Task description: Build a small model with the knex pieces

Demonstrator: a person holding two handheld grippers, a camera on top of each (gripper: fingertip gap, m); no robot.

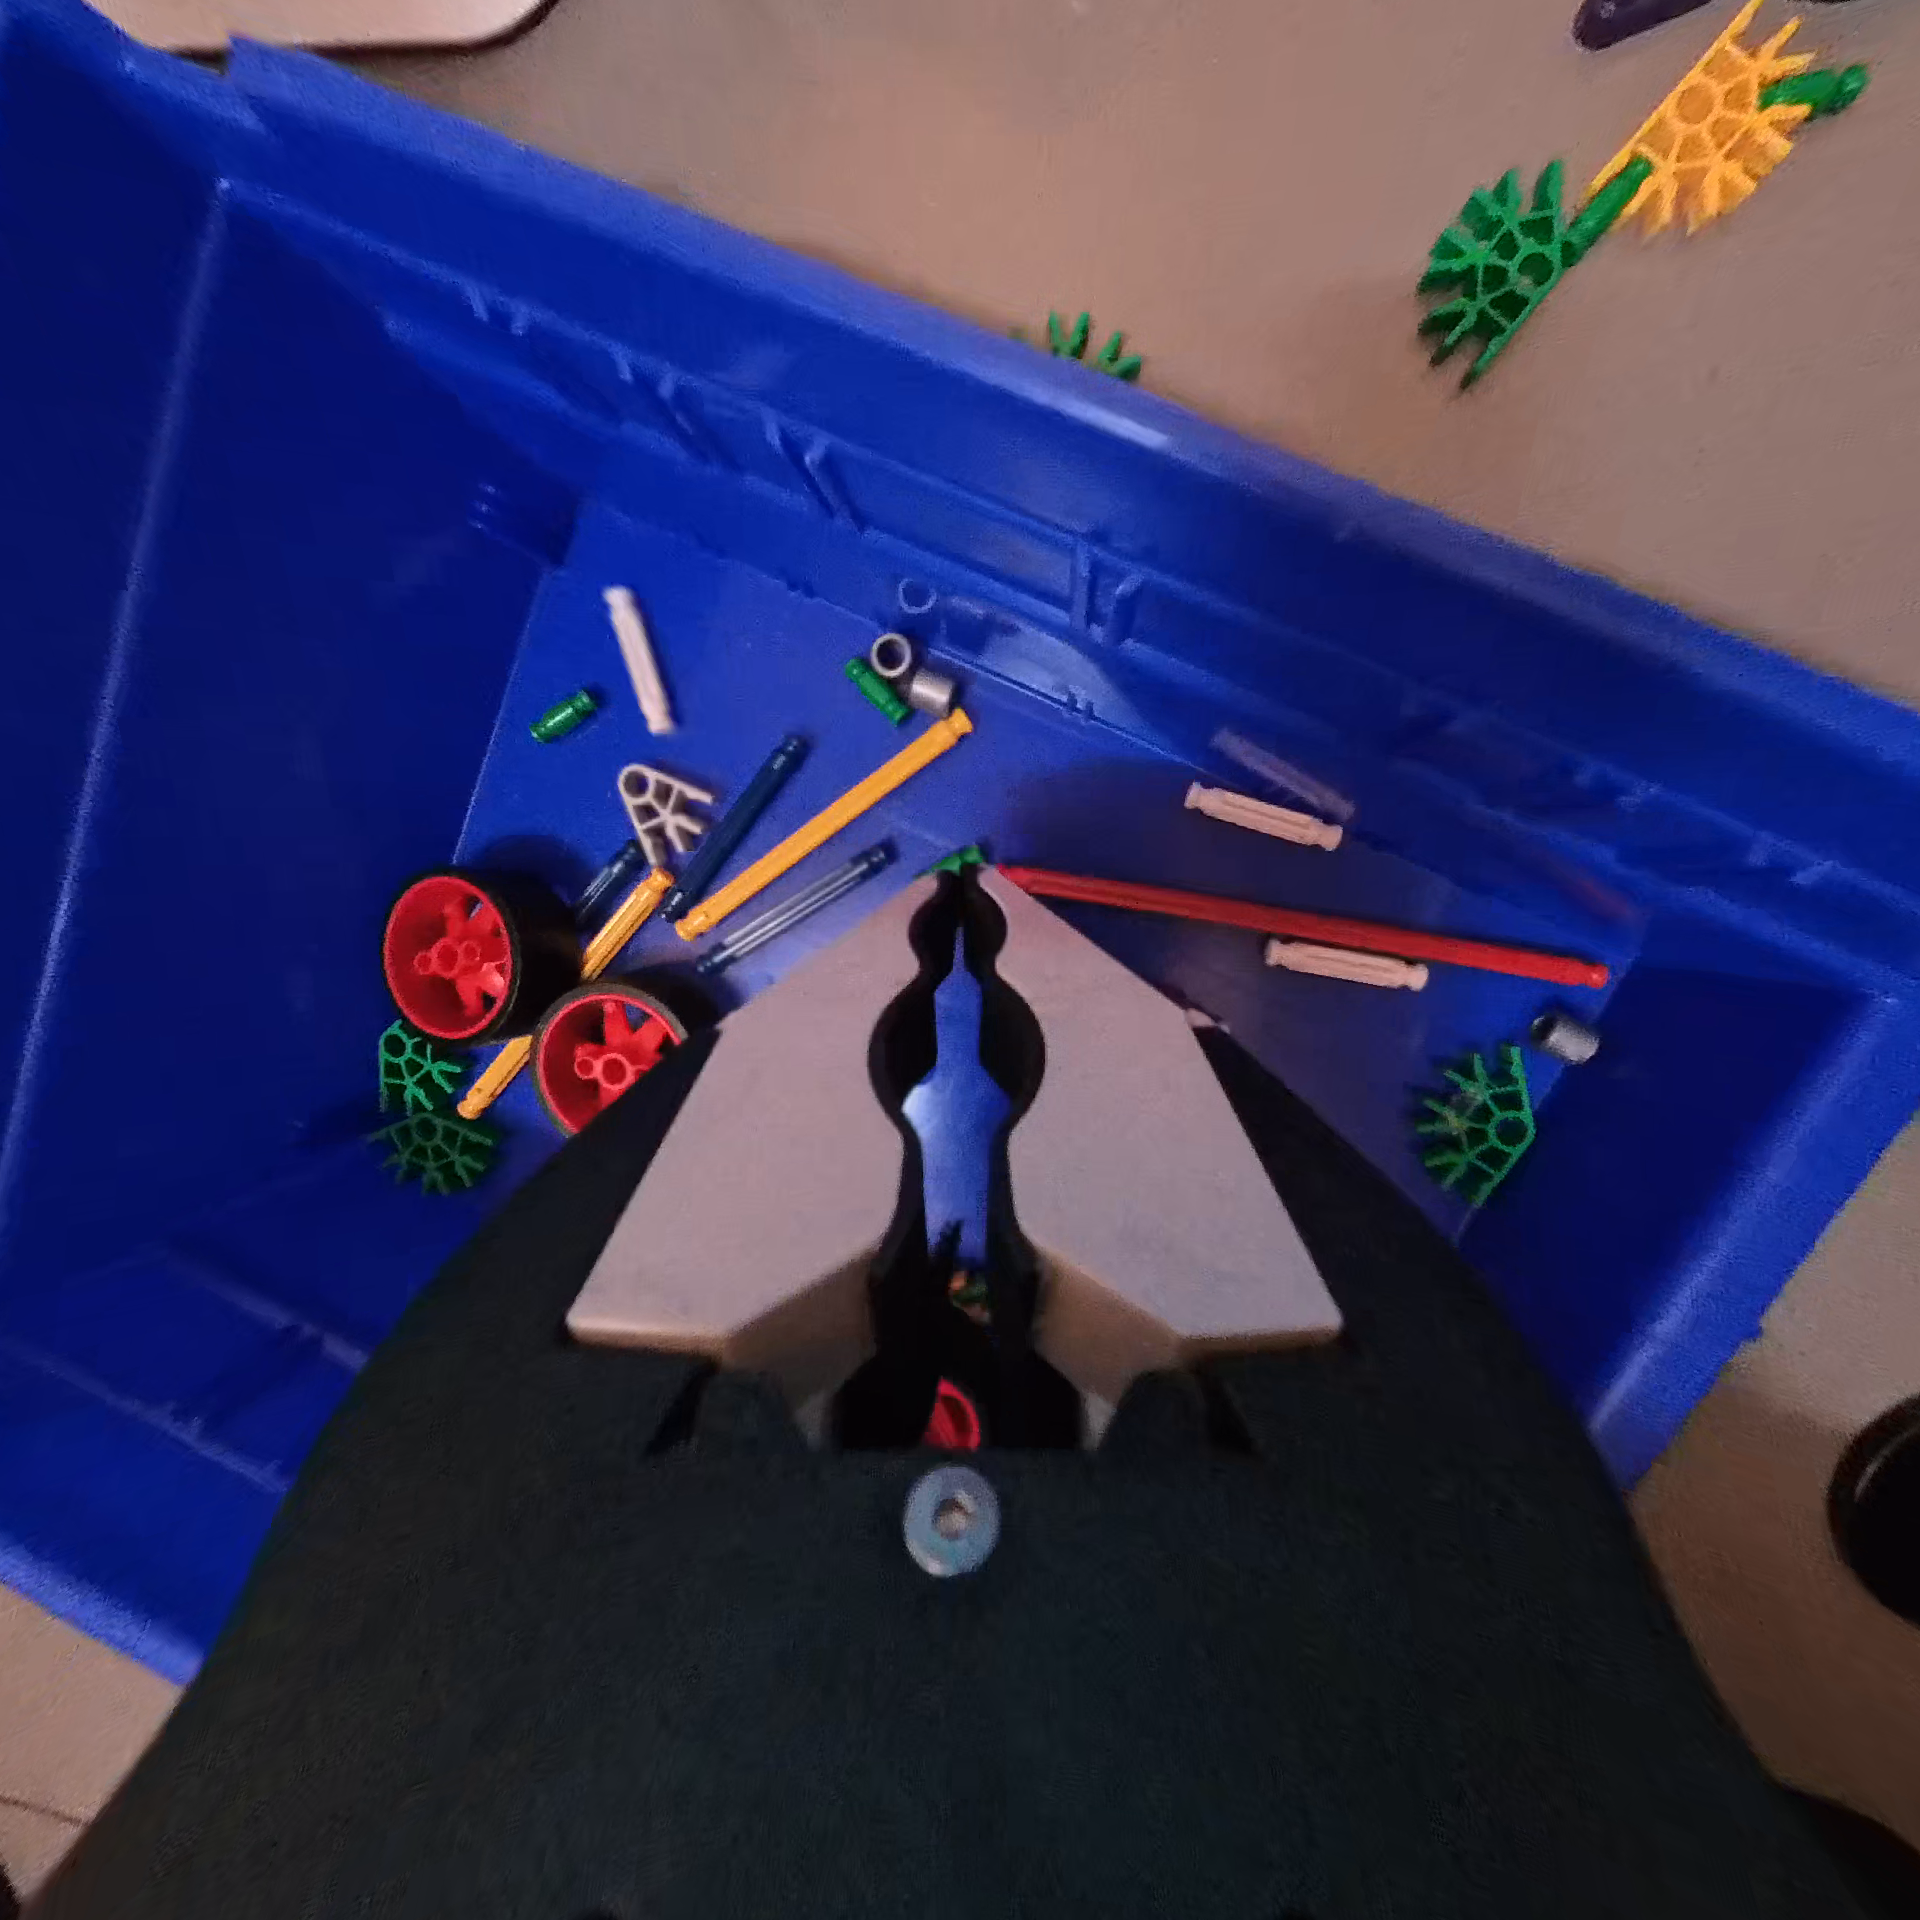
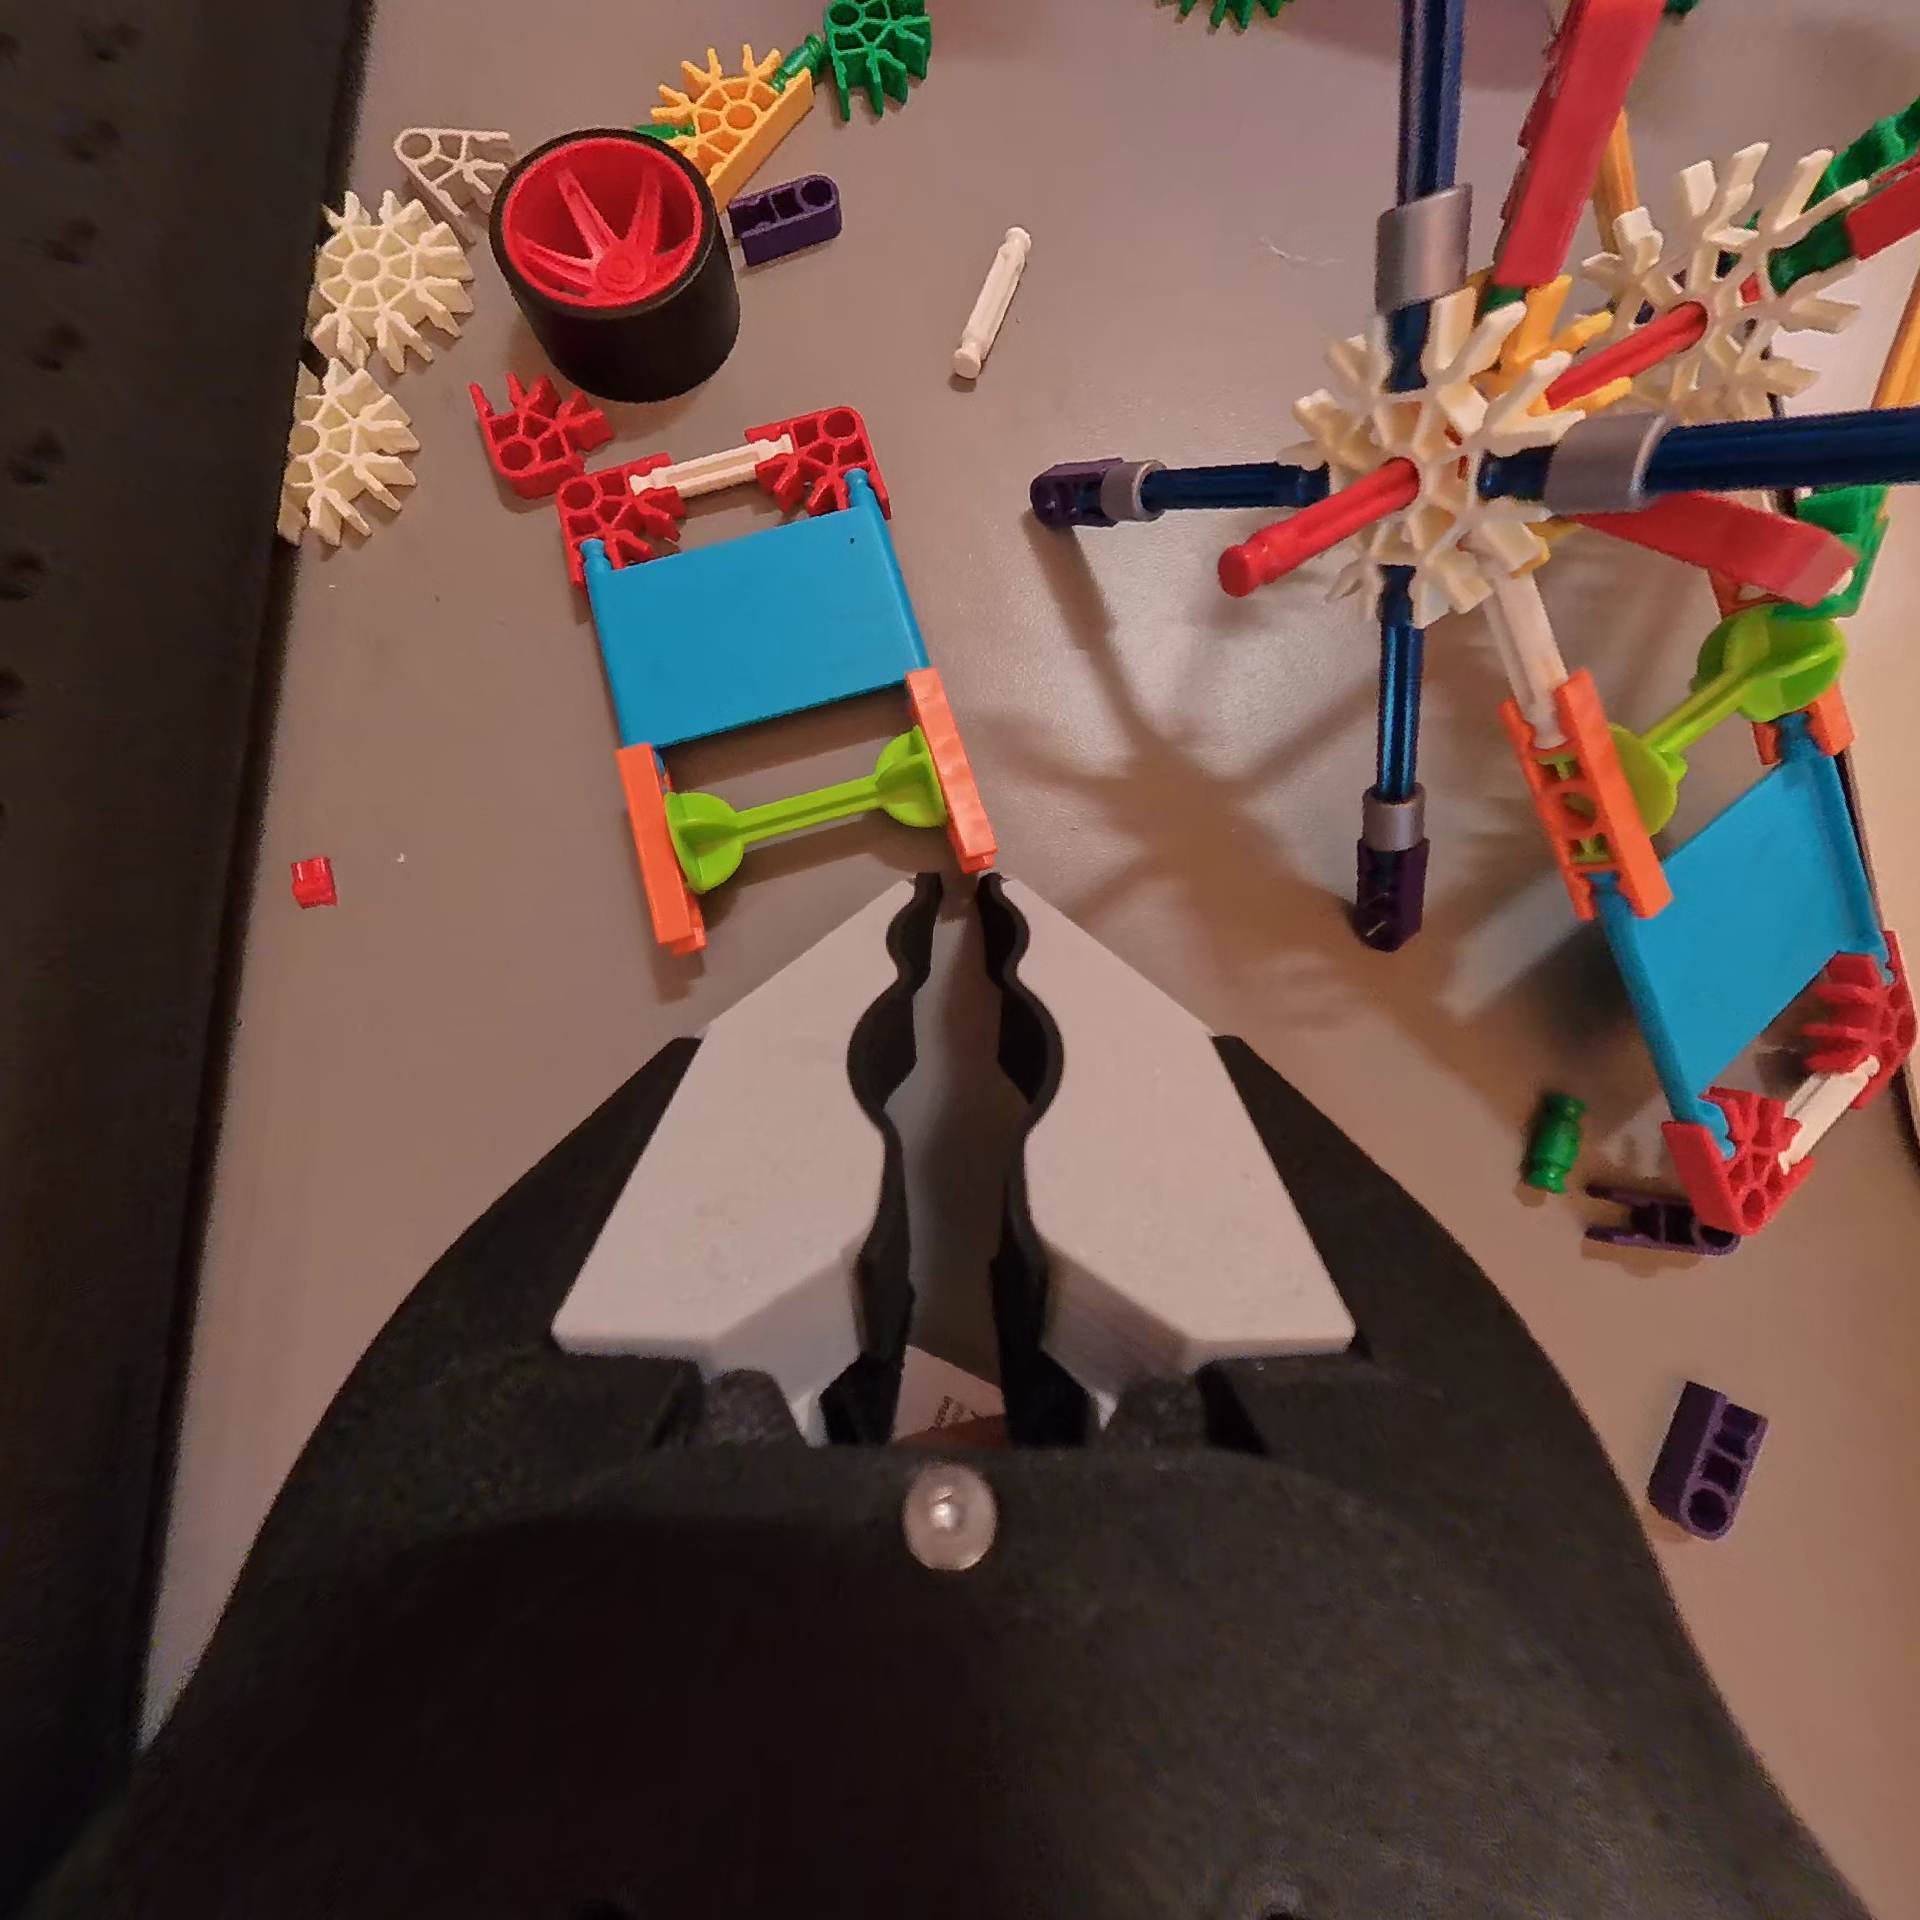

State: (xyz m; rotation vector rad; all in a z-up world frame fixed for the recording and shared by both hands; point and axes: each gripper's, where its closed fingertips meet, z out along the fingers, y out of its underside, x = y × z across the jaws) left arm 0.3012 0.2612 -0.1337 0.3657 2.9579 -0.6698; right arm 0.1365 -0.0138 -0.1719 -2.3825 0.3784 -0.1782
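Left wrist view: left gripper hangs over the blue plastic bin, tongs pinched on a small green toothed connector. Right gripper, tongs narrow and empty, sits just near the orange-ended blue panel assembly.

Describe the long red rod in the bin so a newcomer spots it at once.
Look inside the blue bin, on its floor right of the left gripper. The red rod runs from the fingertips toward the corner, longest piece there, between two short beige rods.
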